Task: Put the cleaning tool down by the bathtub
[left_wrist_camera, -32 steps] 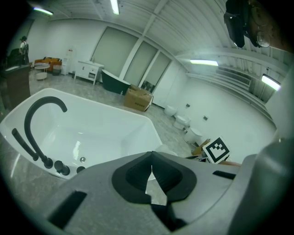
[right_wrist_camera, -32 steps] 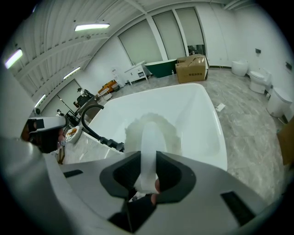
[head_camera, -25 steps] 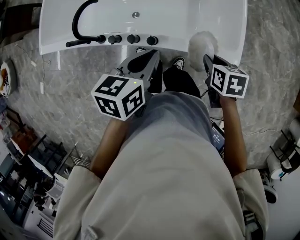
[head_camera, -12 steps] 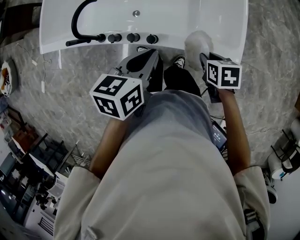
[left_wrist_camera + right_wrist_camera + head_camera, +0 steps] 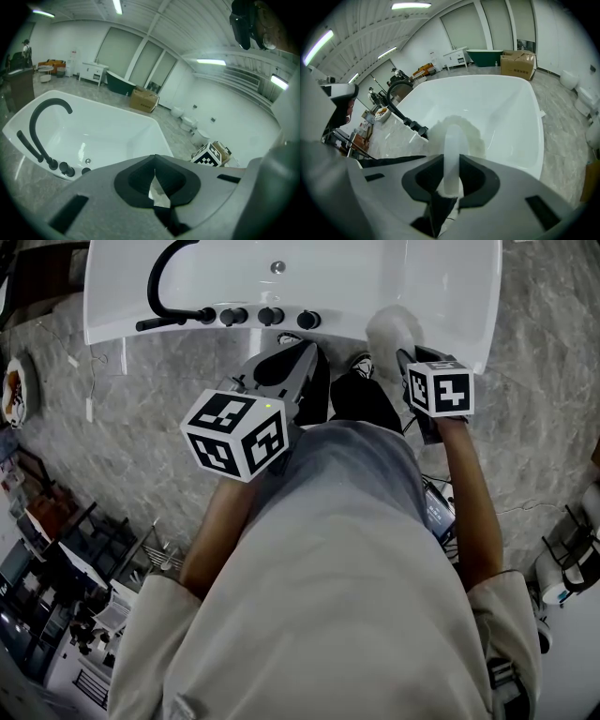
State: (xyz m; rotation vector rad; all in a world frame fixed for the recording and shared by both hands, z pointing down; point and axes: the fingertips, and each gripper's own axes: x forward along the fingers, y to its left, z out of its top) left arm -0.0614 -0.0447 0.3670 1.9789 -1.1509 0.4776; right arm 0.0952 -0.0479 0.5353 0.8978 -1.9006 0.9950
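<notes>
Your right claw (image 5: pixel 451 159) is clamped on the white handle of the cleaning tool (image 5: pixel 453 136) and tipped steeply down. The tool's fluffy head sits just ahead of the claw tips, over the bathtub (image 5: pixel 469 296) rim. Your left claw (image 5: pixel 154 158) is pinched together with nothing in it, angled down toward the black taps (image 5: pixel 270 317).

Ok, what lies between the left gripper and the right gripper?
The head view shows the person's black trouser leg and a shoe between the left gripper and the right gripper.
</notes>
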